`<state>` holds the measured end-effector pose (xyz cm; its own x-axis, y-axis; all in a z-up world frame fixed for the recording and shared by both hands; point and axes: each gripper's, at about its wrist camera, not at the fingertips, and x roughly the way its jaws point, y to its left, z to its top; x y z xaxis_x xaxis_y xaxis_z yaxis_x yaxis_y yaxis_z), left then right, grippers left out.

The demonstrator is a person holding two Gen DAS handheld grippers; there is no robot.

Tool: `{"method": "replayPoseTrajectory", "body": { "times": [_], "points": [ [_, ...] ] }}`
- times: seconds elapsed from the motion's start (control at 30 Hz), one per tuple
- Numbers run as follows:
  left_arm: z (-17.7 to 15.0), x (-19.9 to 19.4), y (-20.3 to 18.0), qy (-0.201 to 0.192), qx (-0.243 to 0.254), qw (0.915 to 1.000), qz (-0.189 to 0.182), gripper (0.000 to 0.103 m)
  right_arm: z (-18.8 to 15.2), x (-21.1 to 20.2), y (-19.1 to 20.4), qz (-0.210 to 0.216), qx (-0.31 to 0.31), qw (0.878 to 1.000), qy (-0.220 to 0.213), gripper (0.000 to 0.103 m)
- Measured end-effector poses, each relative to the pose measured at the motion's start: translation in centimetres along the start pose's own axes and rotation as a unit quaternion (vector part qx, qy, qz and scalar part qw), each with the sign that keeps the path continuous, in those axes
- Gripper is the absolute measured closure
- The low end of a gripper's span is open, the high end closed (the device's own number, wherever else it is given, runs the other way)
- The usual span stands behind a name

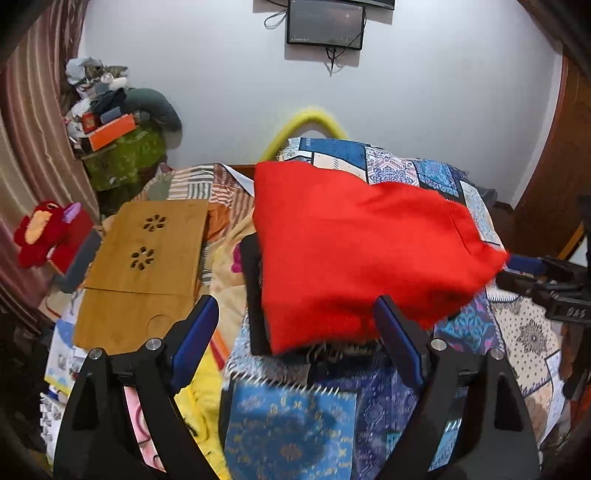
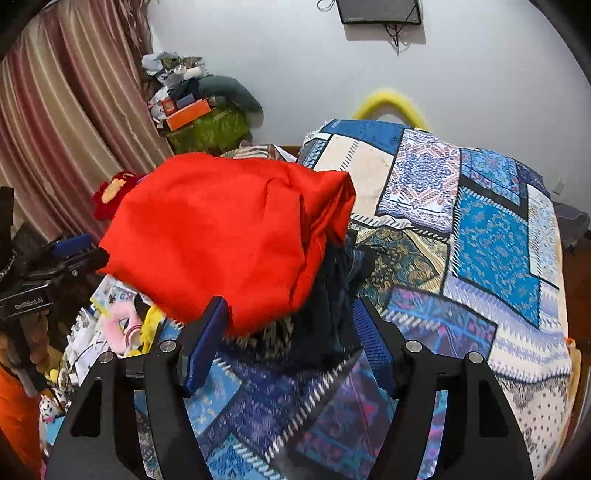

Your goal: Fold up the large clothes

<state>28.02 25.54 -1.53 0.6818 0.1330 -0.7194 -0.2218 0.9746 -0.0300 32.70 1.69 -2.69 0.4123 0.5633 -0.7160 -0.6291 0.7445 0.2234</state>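
Note:
A folded red garment [image 1: 354,254] lies on top of a stack of dark folded clothes [image 1: 258,295] on the blue patchwork bedspread [image 1: 424,170]. My left gripper [image 1: 295,332] is open, its jaws spread wide at the near edge of the stack, holding nothing. In the right wrist view the red garment [image 2: 229,236] sits over dark clothes [image 2: 332,295]. My right gripper [image 2: 291,343] is open at the stack's near edge, empty. Each gripper shows at the edge of the other's view, the right gripper [image 1: 546,273] and the left gripper [image 2: 66,258].
A wooden lap tray [image 1: 147,269] lies on the bed left of the stack. A red plush toy [image 1: 40,232] sits by the striped curtain [image 1: 29,129]. A cluttered pile [image 1: 114,122] stands in the corner. A monitor [image 1: 325,26] hangs on the wall.

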Motion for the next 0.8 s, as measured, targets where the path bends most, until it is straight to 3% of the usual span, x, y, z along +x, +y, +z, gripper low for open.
{"method": "replayPoseTrajectory", "body": {
  "times": [0.13, 0.37, 0.53, 0.63, 0.8],
  "points": [
    [-1.2, -3.6, -1.1, -0.031, 0.005, 0.9995, 0.008, 0.017, -0.7, -4.6, 0.7, 0.004, 0.002, 0.999, -0.044, 0.037],
    [-2.4, -12.4, -3.7, -0.128, 0.001, 0.9917, -0.006, 0.017, -1.6, -13.0, 3.5, 0.018, -0.02, 0.987, -0.156, 0.037],
    [-3.8, -18.9, -6.1, -0.216, 0.009, 0.9763, -0.003, 0.017, -3.4, -18.3, 6.2, 0.022, -0.042, 0.971, -0.232, 0.037],
    [-5.3, -22.5, -7.6, -0.271, 0.014, 0.9625, -0.003, 0.017, -4.8, -20.8, 7.6, 0.022, -0.051, 0.96, -0.275, 0.036],
    [-8.0, -25.9, -9.4, -0.324, 0.017, 0.946, -0.011, 0.017, -7.3, -23.2, 9.6, 0.012, -0.066, 0.944, -0.323, 0.034]
  ]
}}
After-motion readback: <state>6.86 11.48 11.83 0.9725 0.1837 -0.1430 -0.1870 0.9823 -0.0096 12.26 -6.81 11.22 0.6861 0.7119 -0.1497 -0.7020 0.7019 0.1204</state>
